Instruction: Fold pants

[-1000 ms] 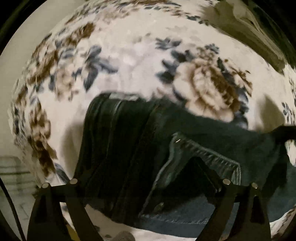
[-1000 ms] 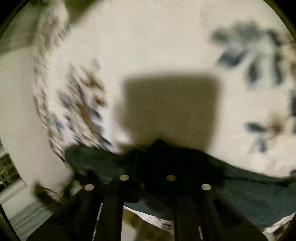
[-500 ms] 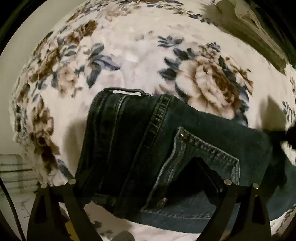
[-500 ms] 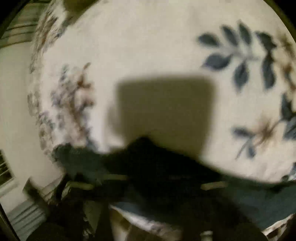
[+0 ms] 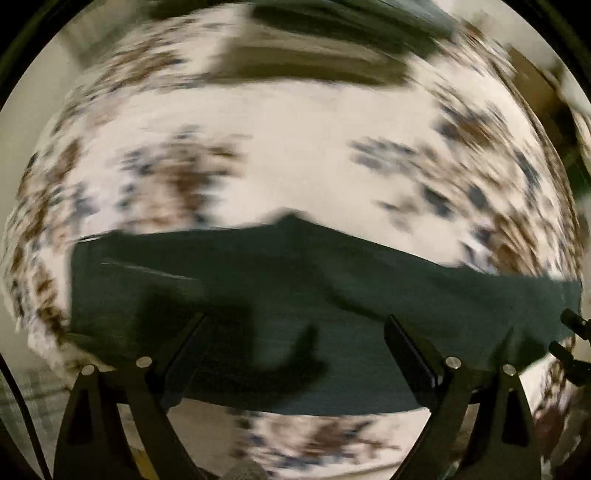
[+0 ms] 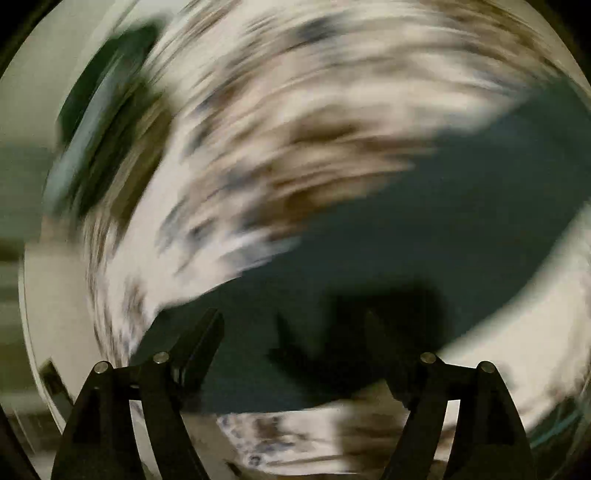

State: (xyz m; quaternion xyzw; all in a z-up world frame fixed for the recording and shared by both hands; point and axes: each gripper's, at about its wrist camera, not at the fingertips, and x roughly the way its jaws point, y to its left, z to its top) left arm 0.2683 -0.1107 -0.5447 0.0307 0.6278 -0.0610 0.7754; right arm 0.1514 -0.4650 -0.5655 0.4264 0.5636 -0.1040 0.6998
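Dark blue jeans [image 5: 295,288] lie as a long flat band across a floral blanket [image 5: 295,155]. Both views are motion-blurred. My left gripper [image 5: 295,332] is open and empty, its fingers [image 5: 410,350] spread wide just above the jeans. In the right wrist view the jeans [image 6: 406,240] run diagonally from lower left to upper right. My right gripper [image 6: 295,336] is open and empty above them, its left finger [image 6: 199,339] clear and the right one blurred in shadow. The other gripper's tip [image 5: 572,343] shows at the left view's right edge.
The cream blanket with brown and blue flowers [image 6: 277,129] covers the bed under the jeans. A dark shape [image 5: 332,22] lies at the far end of the bed. A pale wall or floor [image 6: 22,177] shows at the left beyond the bed edge.
My right gripper has opened and let go of the jeans, which now lie flat. Both grippers have pulled back and swung; the views are now blurred. The left gripper stays open.
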